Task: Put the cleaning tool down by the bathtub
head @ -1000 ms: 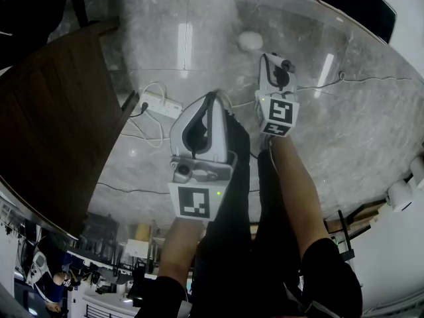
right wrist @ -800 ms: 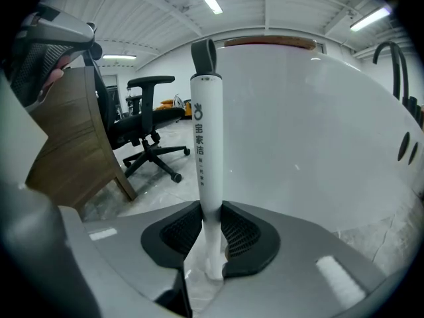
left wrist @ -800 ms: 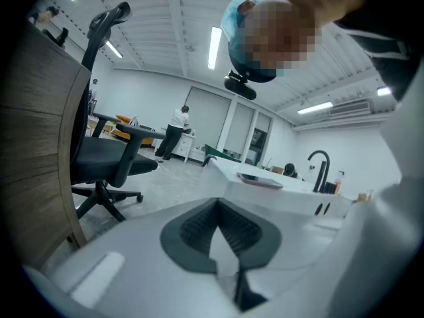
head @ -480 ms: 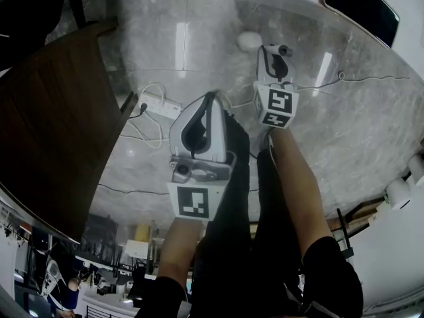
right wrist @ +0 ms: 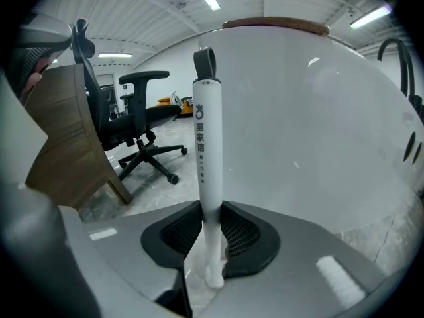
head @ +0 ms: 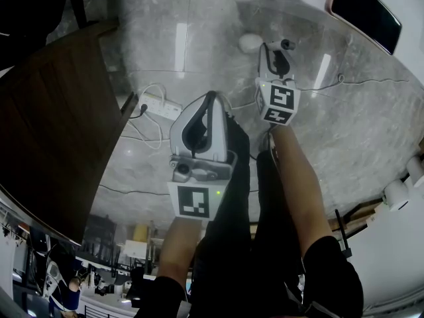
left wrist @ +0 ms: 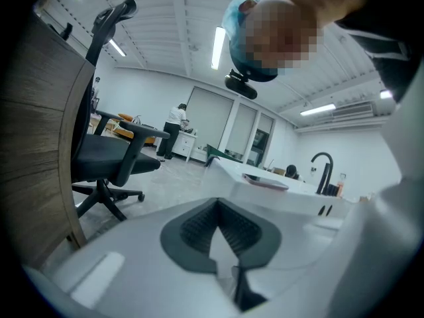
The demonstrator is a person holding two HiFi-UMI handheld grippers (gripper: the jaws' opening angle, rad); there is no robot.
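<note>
White plastic is what my right gripper [right wrist: 212, 237] holds: the handle of the cleaning tool [right wrist: 205, 144] stands between its two pads, and the pads press on it from both sides. In the right gripper view the handle is upright, with a dark ring at its top end, just in front of the curved white wall of the bathtub [right wrist: 318, 124]. This gripper hangs over the grey marble floor [head: 165, 38], toward its far right edge where the bathtub stands. My left gripper [left wrist: 218, 207] has its jaws together and nothing between them. It is nearer to me, beside a white power strip [head: 162, 103] on the floor.
</note>
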